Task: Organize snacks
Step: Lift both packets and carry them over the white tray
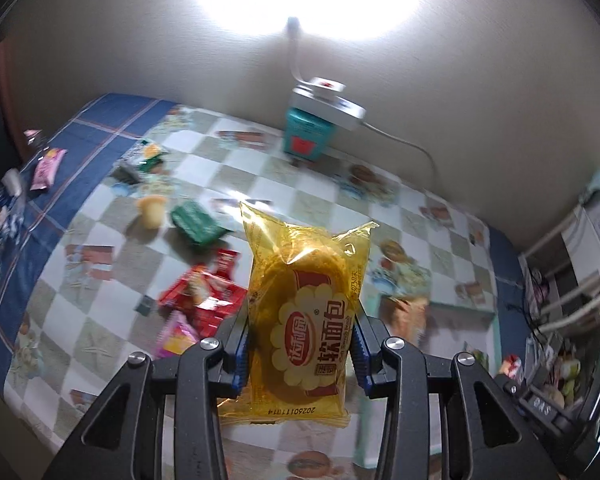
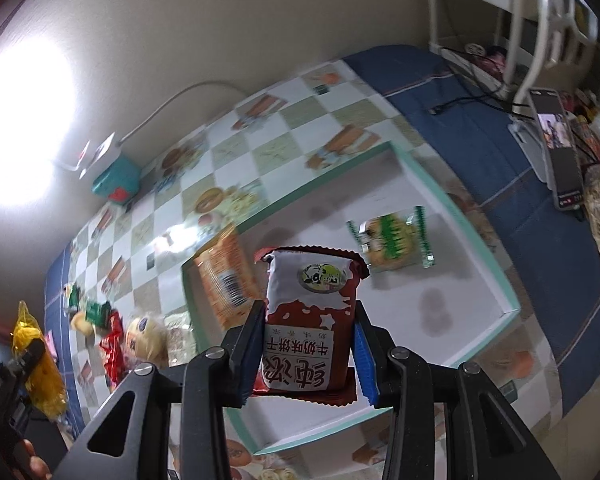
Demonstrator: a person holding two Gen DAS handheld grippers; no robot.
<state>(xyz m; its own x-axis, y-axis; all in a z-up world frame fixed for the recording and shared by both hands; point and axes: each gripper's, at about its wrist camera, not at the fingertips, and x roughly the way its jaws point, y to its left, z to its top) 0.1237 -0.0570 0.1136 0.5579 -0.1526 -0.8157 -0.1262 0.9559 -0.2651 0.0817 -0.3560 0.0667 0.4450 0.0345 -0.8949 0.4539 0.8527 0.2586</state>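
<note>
My left gripper is shut on a yellow soft-bread packet and holds it above the checkered table; it also shows in the right wrist view. My right gripper is shut on a brown-and-white milk biscuit packet, held above a white tray with a teal rim. In the tray lie an orange packet and a green-and-white packet. Loose snacks lie on the table: red packets, a green packet, a small cake, a pink packet.
A teal box with a white power strip on it stands by the wall. A phone on a stand and a white rack are at the right. The tablecloth has a blue border.
</note>
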